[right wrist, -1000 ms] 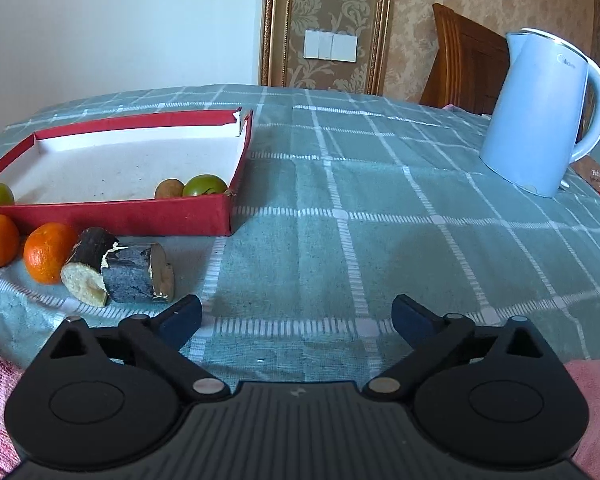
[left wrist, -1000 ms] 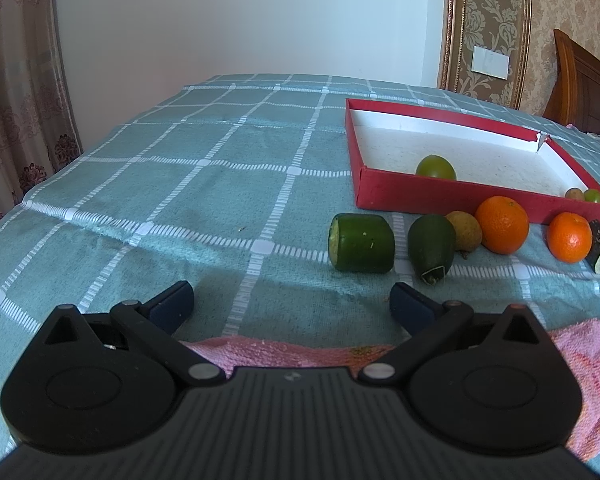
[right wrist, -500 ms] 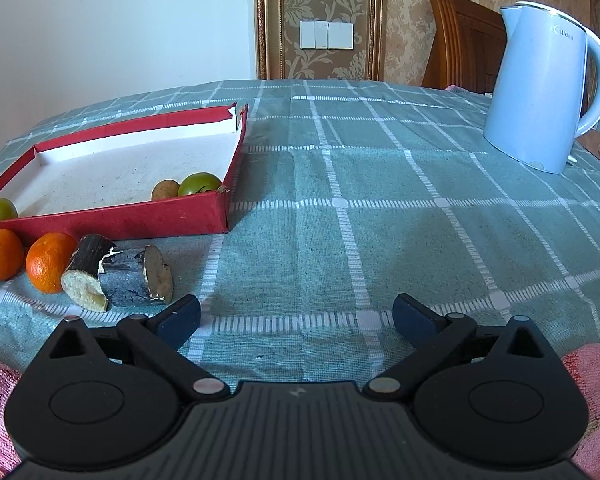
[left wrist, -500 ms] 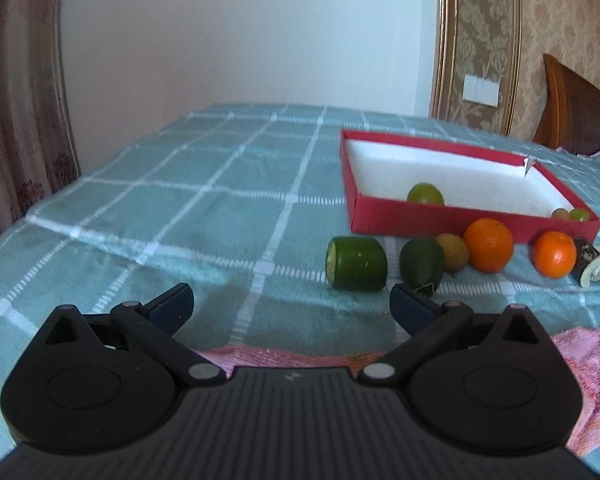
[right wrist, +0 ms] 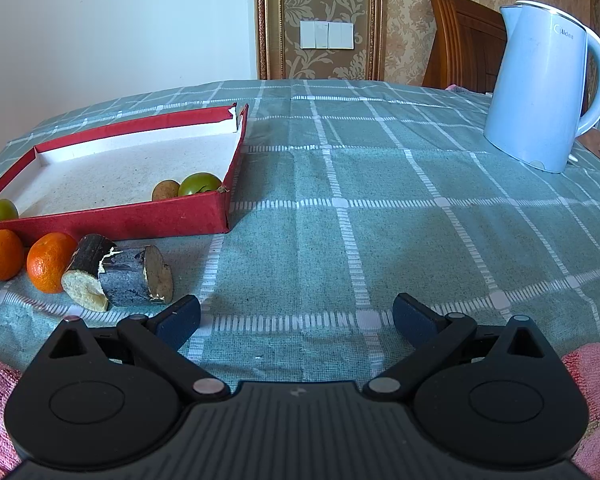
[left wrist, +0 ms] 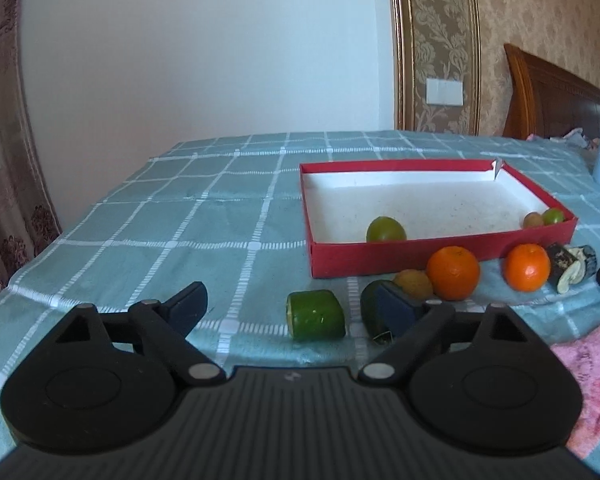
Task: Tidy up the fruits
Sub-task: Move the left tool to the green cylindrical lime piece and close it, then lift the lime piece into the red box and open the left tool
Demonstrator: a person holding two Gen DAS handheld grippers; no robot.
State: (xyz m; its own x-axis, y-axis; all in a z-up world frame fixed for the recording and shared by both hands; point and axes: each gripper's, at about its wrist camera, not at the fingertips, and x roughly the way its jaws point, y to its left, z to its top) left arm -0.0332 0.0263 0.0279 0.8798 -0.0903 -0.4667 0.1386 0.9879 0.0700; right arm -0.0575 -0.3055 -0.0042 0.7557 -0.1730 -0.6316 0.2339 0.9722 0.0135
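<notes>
A teal woven cloth with a white grid is covering the bench point(left wrist: 228, 232), and a shallow red cardboard tray point(left wrist: 440, 254) with a white, speckled floor is sitting on it; 1 far corner of its rim is torn.

Inside the tray 3 round fruits are lying: 1 glossy green one point(left wrist: 385, 230) against the near wall, and 1 small brown fruit point(right wrist: 165, 190) touching 1 green fruit point(right wrist: 200, 184) in the right near corner.

Outside, along the tray's near wall, a row is lying on the cloth: 1 stubby green cylinder with a cut face point(left wrist: 316, 315), 1 dark green tapered piece point(left wrist: 370, 306), 1 dull brown round fruit point(left wrist: 414, 283), 2 pebbly-skinned oranges point(left wrist: 453, 273) point(left wrist: 527, 267), and 2 dark-barked chunks with pale cut ends point(right wrist: 116, 276), touching each other.

A smooth pale blue kettle point(right wrist: 540, 92) is standing well apart to the right. Fuzzy pink fabric point(left wrist: 592, 376) is edging the near side.

The left tongs point(left wrist: 296, 304) have just been closing but are gaping wide with nothing gripped; the right fingertip is overlapping the dark green piece in view. The right tongs point(right wrist: 296, 318) are spread wide over bare cloth, holding nothing, just beside the barked chunks.
</notes>
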